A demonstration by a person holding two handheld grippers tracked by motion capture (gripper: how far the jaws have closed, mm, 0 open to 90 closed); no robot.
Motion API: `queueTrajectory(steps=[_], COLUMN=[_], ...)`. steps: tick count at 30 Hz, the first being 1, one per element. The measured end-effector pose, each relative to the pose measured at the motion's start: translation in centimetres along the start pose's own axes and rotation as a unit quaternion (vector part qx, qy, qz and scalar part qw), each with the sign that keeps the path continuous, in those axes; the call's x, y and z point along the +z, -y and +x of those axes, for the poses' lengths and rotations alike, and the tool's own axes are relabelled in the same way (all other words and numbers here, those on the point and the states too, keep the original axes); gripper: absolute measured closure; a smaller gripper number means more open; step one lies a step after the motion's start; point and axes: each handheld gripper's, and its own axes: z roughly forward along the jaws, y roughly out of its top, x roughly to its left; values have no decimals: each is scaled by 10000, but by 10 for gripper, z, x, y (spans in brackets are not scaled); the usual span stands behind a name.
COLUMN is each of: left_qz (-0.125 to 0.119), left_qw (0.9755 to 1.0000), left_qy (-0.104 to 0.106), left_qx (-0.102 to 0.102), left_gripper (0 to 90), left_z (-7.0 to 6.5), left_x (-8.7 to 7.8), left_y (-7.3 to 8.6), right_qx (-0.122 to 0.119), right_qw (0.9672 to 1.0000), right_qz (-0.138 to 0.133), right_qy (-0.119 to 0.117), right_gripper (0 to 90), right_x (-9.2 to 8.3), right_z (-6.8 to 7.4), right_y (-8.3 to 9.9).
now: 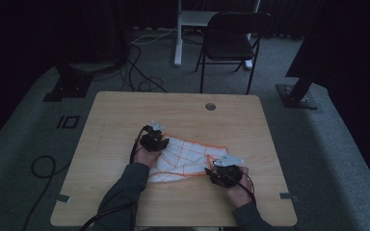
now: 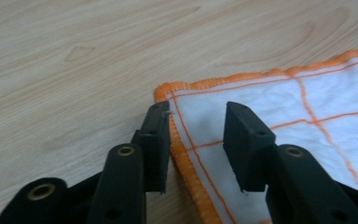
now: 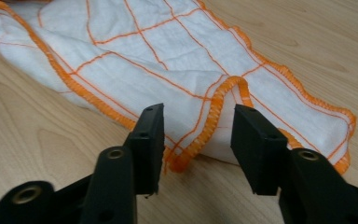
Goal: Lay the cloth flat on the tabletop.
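Note:
A white cloth [image 1: 185, 158] with an orange grid and orange hem lies half folded on the wooden table [image 1: 173, 108]. My left gripper [image 1: 155, 139] sits at the cloth's far left corner. In the left gripper view, that gripper [image 2: 198, 112] is open, and the corner of the cloth [image 2: 279, 98] lies flat between its jaws. My right gripper [image 1: 224, 173] is at the cloth's near right end. In the right gripper view, this gripper [image 3: 199, 112] is open too, with a raised fold of the cloth [image 3: 158, 42] and its hem between the jaws, which do not press on it.
A round cable hole [image 1: 210, 106] sits near the table's far edge. Behind the table stand a dark folding chair [image 1: 231, 41] and a white desk leg [image 1: 178, 33]. Cables [image 1: 139, 72] lie on the grey floor. Bare wood surrounds the cloth.

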Motion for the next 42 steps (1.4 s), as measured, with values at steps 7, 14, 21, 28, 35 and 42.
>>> queueTrajectory(steps=[7, 14, 21, 28, 35, 42], left_qz=[47, 59, 9, -9, -7, -6], left_qw=[9998, 10000, 9994, 9982, 9967, 9956], left_qy=[-91, -44, -217, -354, -473, -548], left_qx=[-142, -58, -257, -485, -660, -765], left_gripper=[681, 876, 879, 879, 876, 872], left_z=[-1, -4, 9, 26, 42, 51], left_x=[5, 6, 4, -1, -7, -9], left_y=[-4, -4, -2, 3, 8, 11], right_qx=[76, 104, -45, -62, -80, 47], right_qw=[9999, 9998, 9999, 9999, 9999, 9998], right_qz=[7, 105, 127, 123, 115, 152], right_qy=[-93, -117, -68, -72, -91, -103], right_gripper=[538, 684, 876, 882, 882, 882], right_x=[8, 18, 15, 14, 6, -1], right_z=[-3, -6, -5, -5, -5, -11], right_y=[-5, -12, -13, -13, -9, 1])
